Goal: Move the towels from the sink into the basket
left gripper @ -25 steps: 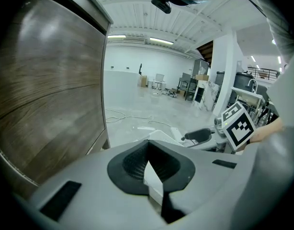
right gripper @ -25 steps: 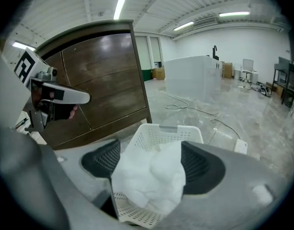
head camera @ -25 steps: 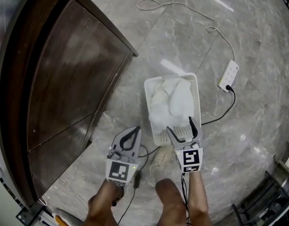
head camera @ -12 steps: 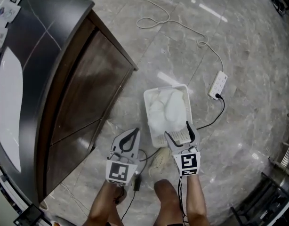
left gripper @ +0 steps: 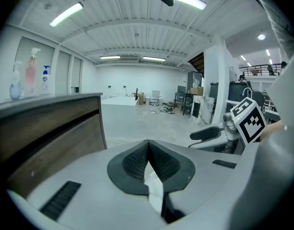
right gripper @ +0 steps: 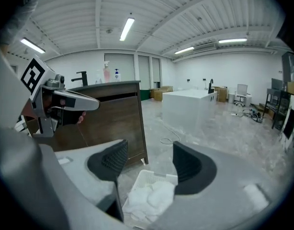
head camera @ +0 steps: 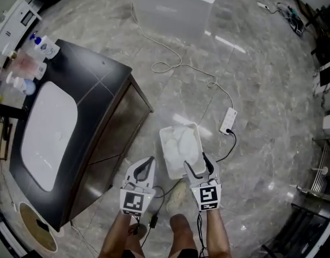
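Note:
A white slatted basket (head camera: 164,144) stands on the floor with white towels (head camera: 184,144) heaped in it. The sink (head camera: 47,138), a white basin in a dark vanity top, lies at the left and looks bare. My left gripper (head camera: 149,161) hangs left of the basket's near end with its pads (left gripper: 137,159) pressed together and nothing in them. Above the basket's near end is my right gripper (head camera: 197,165), open; its jaws have just been closing with nothing between them. In the right gripper view (right gripper: 149,152) the basket (right gripper: 144,176) and towels (right gripper: 149,195) show below the gap.
The wooden vanity front (head camera: 114,133) stands close on the left of the basket. Bottles (head camera: 30,63) sit on the counter's far end. A power strip (head camera: 227,121) and its cable (head camera: 176,63) lie on the marble floor. A white block (head camera: 176,4) stands farther off.
Both grippers have risen away from the basket, which now looks smaller and farther below. The view has pulled back and the sink has come into sight. The right jaws stand narrower.

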A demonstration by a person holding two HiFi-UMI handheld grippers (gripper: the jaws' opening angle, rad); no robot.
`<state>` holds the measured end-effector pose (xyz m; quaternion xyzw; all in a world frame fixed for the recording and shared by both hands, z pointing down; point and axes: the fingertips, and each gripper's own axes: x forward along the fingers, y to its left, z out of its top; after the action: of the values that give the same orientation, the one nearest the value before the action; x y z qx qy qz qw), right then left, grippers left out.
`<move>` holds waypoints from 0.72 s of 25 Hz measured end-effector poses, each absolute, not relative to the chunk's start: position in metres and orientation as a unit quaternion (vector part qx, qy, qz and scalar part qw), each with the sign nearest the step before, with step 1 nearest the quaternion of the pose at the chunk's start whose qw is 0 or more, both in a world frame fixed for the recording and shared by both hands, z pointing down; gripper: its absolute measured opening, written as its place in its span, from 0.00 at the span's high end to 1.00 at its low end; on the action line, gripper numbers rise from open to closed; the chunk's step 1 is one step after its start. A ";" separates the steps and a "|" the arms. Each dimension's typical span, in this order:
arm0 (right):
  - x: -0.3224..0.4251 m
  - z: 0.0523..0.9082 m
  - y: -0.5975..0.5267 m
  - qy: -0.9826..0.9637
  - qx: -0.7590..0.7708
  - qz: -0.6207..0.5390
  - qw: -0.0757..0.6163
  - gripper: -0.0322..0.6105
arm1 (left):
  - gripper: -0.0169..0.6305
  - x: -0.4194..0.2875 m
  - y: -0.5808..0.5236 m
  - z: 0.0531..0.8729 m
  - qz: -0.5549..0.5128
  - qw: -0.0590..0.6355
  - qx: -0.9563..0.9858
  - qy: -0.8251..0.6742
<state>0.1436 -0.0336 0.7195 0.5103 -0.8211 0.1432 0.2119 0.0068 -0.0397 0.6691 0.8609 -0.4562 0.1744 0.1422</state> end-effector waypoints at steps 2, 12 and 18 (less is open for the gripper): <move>0.143 0.684 -0.030 -0.822 0.511 0.137 0.211 0.51 | 0.96 0.006 -0.034 0.639 0.177 0.123 0.865 -0.453; 0.140 0.515 -0.005 -0.818 0.538 0.108 0.175 0.65 | 0.96 0.001 -0.004 0.491 0.168 0.080 0.875 -0.447; 0.133 0.435 0.008 -0.818 0.548 0.083 0.153 0.73 | 0.96 -0.009 0.011 0.425 0.157 0.061 0.872 -0.459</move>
<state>0.1334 0.0085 0.4354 0.5481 -0.8181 0.0832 0.1529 -0.0086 0.0106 0.4249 0.8722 -0.4592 0.1572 0.0607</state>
